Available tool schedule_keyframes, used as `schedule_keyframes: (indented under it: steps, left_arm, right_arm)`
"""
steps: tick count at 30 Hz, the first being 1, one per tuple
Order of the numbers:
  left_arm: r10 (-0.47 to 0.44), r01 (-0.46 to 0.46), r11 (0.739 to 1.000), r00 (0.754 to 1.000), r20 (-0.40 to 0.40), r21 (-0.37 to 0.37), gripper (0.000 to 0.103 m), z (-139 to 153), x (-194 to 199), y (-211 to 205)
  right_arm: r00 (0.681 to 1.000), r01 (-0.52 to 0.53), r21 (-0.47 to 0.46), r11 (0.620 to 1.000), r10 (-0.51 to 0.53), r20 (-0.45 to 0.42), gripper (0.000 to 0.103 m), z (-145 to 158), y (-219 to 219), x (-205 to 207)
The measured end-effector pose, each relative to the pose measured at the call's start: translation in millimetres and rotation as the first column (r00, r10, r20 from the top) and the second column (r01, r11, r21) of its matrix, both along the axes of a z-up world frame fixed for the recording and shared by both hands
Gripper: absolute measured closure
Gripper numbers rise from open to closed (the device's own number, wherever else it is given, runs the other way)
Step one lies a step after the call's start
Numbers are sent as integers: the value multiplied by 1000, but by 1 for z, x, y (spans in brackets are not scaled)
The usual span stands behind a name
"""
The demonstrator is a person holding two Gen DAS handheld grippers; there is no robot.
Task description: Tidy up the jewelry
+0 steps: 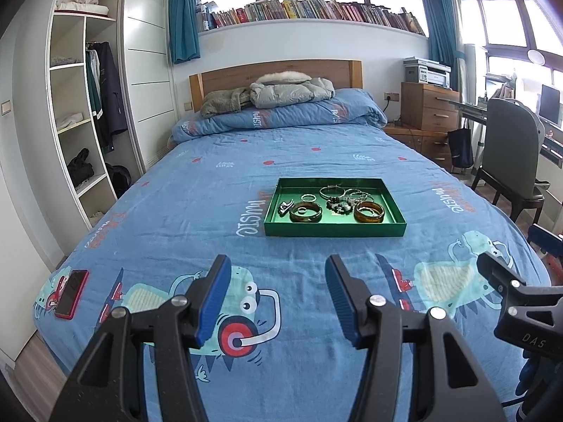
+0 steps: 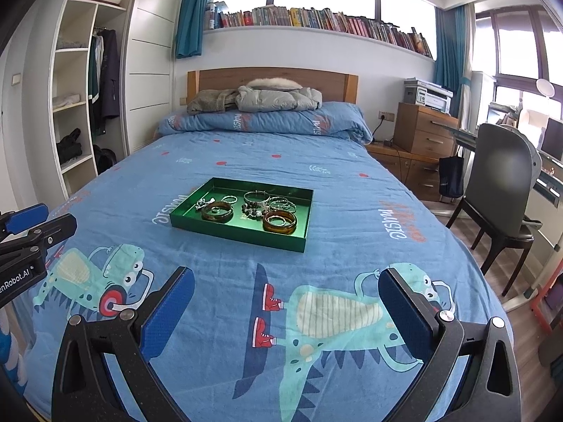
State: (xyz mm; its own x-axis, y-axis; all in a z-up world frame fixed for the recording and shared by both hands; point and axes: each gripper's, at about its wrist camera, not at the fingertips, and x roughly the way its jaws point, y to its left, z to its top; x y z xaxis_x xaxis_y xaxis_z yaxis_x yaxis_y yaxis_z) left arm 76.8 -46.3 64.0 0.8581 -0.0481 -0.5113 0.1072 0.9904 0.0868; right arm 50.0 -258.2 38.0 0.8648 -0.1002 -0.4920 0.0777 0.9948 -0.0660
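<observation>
A green tray lies in the middle of the bed. It holds two amber bangles, silver bracelets, a beaded bracelet, a small ring and a clip. My left gripper is open and empty, above the sheet, short of the tray. My right gripper is open and empty, also short of the tray. Each gripper shows at the edge of the other's view.
A red phone lies at the bed's left near corner. Folded quilt and jackets lie at the headboard. A wardrobe stands left. A chair, drawers and a desk stand right.
</observation>
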Motion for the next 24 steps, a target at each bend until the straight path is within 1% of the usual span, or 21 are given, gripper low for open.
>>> schedule_keyframes:
  steps: [24]
  left_arm:
    - [8,-8,1000,1000,-8,9,49,-13,1,3]
  right_arm:
    - [1000,6,-8,1000,-6,-12,0,-9,1,4]
